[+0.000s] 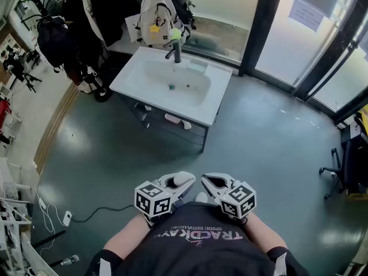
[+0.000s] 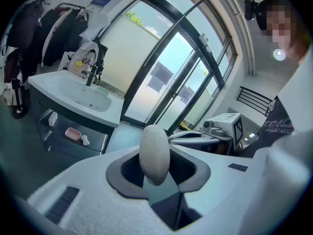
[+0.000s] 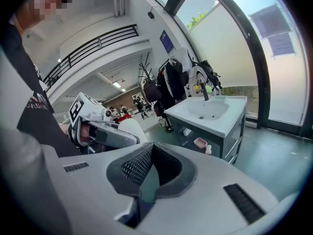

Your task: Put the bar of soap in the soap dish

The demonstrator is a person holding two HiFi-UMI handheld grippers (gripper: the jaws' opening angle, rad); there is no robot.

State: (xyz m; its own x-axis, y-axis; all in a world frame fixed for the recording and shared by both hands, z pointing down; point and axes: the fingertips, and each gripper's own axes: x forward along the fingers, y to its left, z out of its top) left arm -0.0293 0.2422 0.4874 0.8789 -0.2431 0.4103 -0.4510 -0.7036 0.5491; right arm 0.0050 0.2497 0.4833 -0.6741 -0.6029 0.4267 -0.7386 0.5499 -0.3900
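Observation:
A white oval bar of soap (image 2: pixel 155 153) stands on end between the grey pads of my left gripper (image 2: pixel 155 166), which is shut on it. In the head view the soap (image 1: pixel 184 179) shows at the tip of the left gripper (image 1: pixel 176 184), close to the person's chest. My right gripper (image 1: pixel 211 183) sits right beside it, with nothing in it and its jaws together (image 3: pixel 152 150). A small pink dish-like thing (image 2: pixel 72 133) lies on the shelf under the white sink (image 1: pixel 129 79), a few steps ahead; the same pink thing (image 3: pixel 200 142) shows in the right gripper view.
The sink has a dark faucet (image 1: pixel 176 50) and a pale rectangular item (image 1: pixel 198 65) on its top. A small white object (image 1: pixel 187 125) lies beside the pink one. Coats and bags (image 1: pixel 158 10) hang behind. Glass doors (image 1: pixel 299 33) stand to the right, an office chair (image 1: pixel 345 165) far right.

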